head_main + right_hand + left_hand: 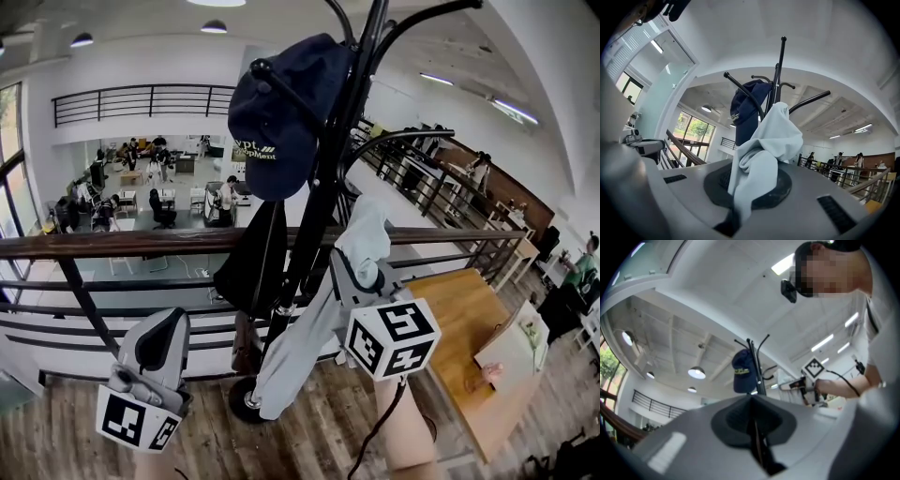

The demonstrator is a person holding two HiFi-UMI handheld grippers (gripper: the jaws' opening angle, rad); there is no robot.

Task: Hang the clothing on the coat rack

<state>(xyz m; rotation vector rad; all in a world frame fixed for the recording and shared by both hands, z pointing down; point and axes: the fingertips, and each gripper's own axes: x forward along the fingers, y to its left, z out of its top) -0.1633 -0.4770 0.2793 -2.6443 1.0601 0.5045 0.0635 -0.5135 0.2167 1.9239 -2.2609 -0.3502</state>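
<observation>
At lower left, I am holding my left gripper (161, 326) low and tilted upward, its jaws pressed together with nothing between them. Right of it, the rack (314, 202) is standing by the railing (112, 242), carrying a navy cap (279, 112) on an upper hook and a dark garment (251, 267) lower down. Further right, I am holding my right gripper (356, 262) up on an upright forearm (405, 433), its jaws clamping a fold of the pale grey clothing (298, 349). The bunched top is sitting beside the pole, below the cap, while the rest is hanging down toward the base.
</observation>
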